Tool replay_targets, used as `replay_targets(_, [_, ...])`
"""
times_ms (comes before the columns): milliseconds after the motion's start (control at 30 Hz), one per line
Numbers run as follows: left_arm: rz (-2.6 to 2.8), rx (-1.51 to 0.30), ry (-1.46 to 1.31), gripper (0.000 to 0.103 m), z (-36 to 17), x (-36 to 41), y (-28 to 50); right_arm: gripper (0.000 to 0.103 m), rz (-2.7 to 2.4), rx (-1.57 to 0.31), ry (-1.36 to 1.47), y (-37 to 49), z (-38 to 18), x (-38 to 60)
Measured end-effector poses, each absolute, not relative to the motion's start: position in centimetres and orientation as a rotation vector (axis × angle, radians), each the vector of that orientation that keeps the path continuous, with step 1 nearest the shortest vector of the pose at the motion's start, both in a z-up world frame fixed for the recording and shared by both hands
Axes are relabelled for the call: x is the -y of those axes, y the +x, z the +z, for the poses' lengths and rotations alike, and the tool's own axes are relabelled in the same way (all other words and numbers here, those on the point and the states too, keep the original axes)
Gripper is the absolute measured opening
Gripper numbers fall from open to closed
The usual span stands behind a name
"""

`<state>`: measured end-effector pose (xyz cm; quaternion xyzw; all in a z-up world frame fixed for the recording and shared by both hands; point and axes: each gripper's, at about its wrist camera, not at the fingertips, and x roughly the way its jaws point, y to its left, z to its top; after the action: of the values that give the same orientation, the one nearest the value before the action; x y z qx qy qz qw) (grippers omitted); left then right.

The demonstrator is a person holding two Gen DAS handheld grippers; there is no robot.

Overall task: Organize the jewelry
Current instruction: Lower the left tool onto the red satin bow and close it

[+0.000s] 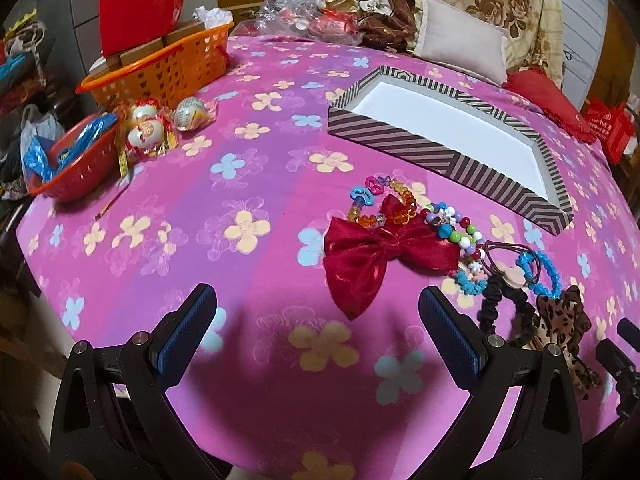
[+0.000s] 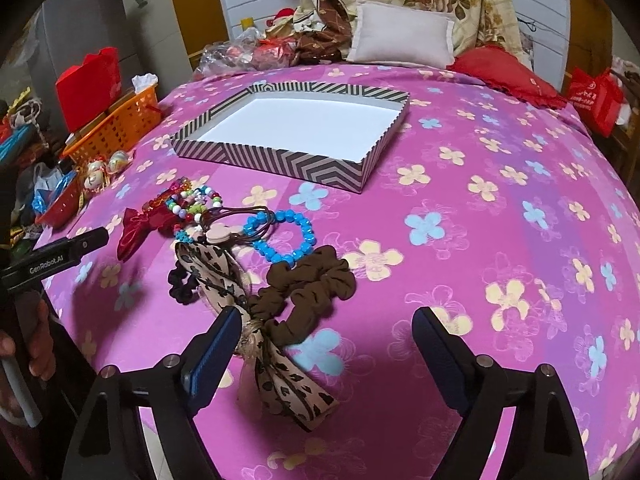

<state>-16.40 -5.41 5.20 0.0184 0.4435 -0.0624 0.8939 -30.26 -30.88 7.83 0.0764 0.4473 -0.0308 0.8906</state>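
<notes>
A striped shallow box (image 1: 384, 136) with a white floor lies empty on the pink flowered cloth; it also shows in the right wrist view (image 2: 280, 162). Near it lie a red bow (image 1: 360, 256), bead bracelets (image 1: 452, 228), a blue bead bracelet (image 2: 280, 236), a brown scrunchie (image 2: 316, 284), a black scrunchie (image 2: 182, 284) and a leopard-print bow (image 2: 280, 380). My left gripper (image 1: 318, 312) is open and empty, just left of the red bow. My right gripper (image 2: 326, 332) is open above the brown scrunchie and the leopard bow.
An orange basket (image 1: 168, 68) with boxes and a red basket (image 1: 76, 168) stand at the table's left edge, with wrapped ornaments (image 1: 148, 128) between them. A pillow (image 2: 400, 36) and bedding lie behind the box. The other gripper (image 2: 52, 260) shows at left.
</notes>
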Motion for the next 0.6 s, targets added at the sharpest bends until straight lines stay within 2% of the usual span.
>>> replay_targets(600, [-0.209,-0.922,0.114,0.1,3.4,7.5,-13.1,0.086,-0.052,-0.94,0.186,-29.9,7.5,31.2])
